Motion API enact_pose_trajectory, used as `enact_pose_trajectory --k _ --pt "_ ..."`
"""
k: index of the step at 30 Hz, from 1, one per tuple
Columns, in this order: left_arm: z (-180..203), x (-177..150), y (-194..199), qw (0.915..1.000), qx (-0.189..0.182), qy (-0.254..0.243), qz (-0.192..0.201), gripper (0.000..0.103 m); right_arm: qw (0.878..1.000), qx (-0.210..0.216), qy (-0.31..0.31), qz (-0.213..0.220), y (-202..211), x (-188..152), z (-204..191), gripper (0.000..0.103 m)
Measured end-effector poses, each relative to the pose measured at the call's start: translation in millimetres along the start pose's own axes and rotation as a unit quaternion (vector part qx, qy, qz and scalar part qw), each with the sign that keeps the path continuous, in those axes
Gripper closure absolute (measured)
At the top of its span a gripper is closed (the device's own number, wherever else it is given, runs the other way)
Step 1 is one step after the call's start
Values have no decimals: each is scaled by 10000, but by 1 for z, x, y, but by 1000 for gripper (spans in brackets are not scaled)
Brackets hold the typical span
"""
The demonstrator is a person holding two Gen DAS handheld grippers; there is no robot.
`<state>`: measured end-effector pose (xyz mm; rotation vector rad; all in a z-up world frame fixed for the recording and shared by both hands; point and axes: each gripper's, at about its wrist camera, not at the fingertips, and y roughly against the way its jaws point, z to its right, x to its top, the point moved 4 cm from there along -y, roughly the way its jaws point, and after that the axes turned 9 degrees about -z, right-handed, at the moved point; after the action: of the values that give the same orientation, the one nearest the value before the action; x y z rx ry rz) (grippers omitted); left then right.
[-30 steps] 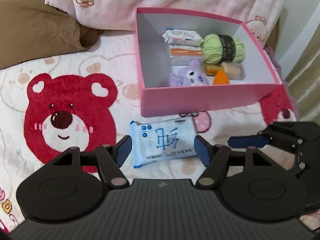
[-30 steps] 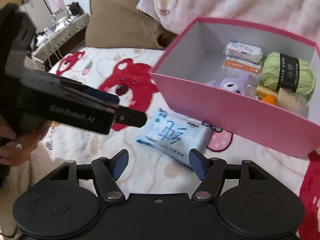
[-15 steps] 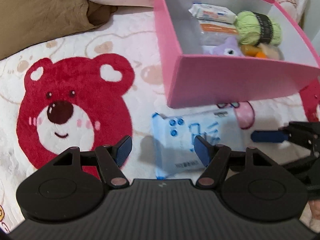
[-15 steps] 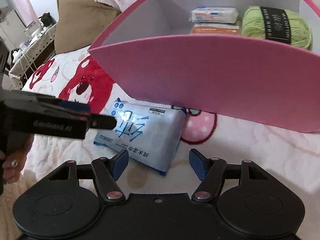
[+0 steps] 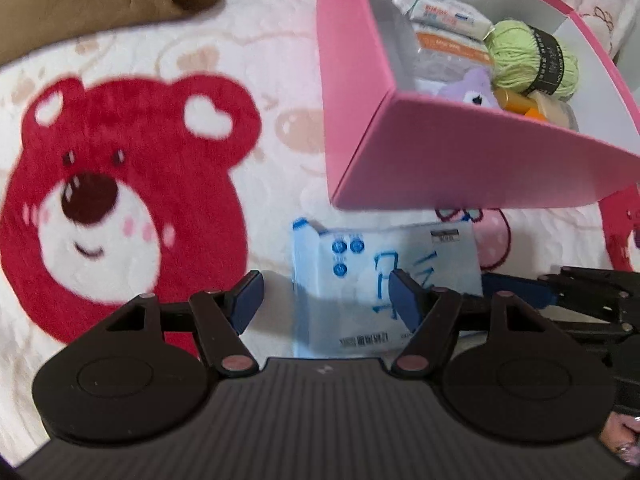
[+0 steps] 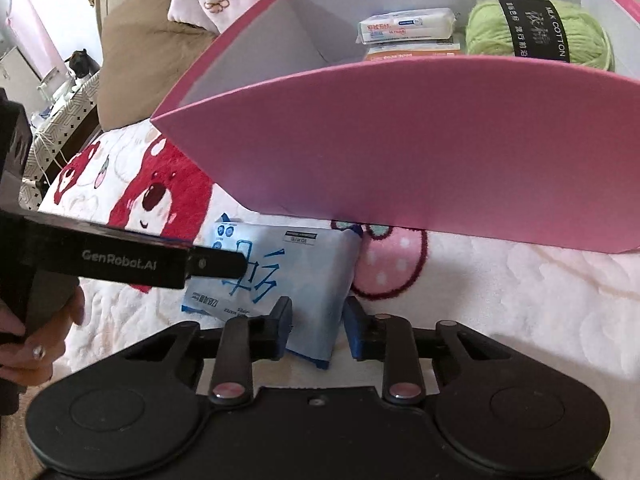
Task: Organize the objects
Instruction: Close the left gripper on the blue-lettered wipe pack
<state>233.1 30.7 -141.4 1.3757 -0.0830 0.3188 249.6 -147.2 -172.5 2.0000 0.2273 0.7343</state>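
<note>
box point(image 5: 460, 160): pink outside, grey-white inside | wipes pack point(image 5: 384, 280): pale blue, blue print | yarn point(image 5: 532, 60): green, black band | blanket point(image 5: 280, 92): cream, red bears

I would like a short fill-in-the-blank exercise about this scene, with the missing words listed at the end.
1. The blue tissue pack lies on the blanket in front of the ___ box.
2. The ball of yarn in the box is ___.
3. The right gripper has just been closing its jaws around the pack's ___ end.

Missing words: pink; green; right
</note>
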Motion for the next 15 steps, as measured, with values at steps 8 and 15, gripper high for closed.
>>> enact_pose_trajectory --k 8,15 --pt "12 -11 -9 9992 -374 86 -143 36 10000 -48 3 -5 -1 0 -1 71" --pt "35 -21 -6 9997 -168 95 133 54 9999 -80 45 -75 -2 -2 -1 70"
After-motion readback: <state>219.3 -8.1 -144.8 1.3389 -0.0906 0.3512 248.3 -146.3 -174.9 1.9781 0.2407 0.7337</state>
